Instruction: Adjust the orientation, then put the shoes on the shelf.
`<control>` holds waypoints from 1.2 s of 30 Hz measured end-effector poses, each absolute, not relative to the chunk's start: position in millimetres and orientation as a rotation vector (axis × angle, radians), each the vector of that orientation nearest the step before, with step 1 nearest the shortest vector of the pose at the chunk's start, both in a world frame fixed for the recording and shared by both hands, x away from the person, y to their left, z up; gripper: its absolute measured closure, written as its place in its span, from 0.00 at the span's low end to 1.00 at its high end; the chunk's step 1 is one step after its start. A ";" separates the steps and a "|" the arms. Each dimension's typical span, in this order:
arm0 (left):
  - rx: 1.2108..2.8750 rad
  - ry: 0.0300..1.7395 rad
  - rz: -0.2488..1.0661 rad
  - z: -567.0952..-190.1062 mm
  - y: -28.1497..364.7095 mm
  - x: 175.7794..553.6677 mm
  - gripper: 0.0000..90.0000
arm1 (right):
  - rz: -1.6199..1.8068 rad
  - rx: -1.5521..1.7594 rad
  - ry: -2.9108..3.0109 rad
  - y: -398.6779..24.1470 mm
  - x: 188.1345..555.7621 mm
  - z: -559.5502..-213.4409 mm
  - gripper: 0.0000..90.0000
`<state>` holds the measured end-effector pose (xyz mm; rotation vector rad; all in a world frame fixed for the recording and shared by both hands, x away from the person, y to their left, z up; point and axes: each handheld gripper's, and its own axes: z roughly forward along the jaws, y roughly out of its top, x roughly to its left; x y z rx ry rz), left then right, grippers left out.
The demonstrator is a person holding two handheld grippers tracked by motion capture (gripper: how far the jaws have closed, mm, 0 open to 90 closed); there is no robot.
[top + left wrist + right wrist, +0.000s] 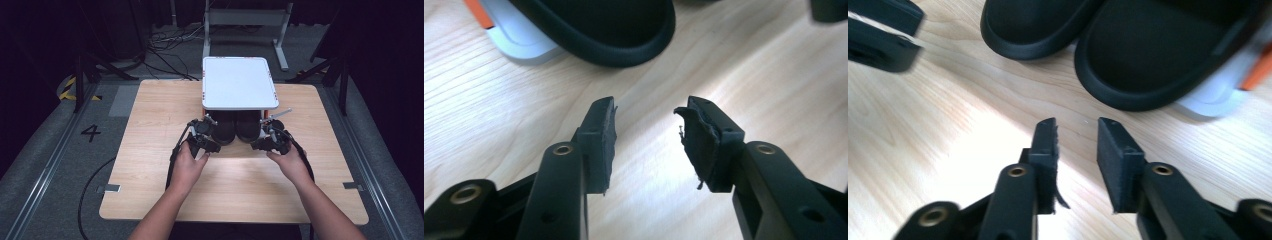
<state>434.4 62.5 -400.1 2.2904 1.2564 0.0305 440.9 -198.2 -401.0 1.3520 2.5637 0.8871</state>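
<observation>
Two black shoes stand side by side on the wooden table (150, 150), their toes poking out from under a white-topped rack (239, 82): the left shoe (223, 131) and the right shoe (247, 130). My left gripper (202, 136) is just left of the left shoe's toe. Its jaws (650, 107) stand open over bare wood, a little short of the shoe (609, 30). My right gripper (271, 140) is at the right shoe's toe. It is open too (1077, 127), with nothing between the pads, and both shoes (1163, 55) (1033, 25) lie ahead of it.
The rack has orange legs and a pale base (519, 42) (1208, 102) resting on the table beside the shoes. The other gripper (878, 37) appears blurred at the upper left of the right gripper view. Bare wood stretches between me and the shoes. Dark stands and cables surround the table.
</observation>
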 end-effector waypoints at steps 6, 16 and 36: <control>2.259 1.195 0.091 -380.4 100.5 410.8 0.55 | 0.938 1.311 2.453 -242.5 422.5 -380.8 0.68; 2.257 1.124 0.140 -372.7 148.6 392.6 0.43 | 0.972 1.312 2.315 -306.7 400.5 -362.3 0.66; 2.293 1.362 0.222 -423.1 249.4 384.8 0.42 | 0.849 1.280 2.286 -367.4 386.2 -417.2 0.62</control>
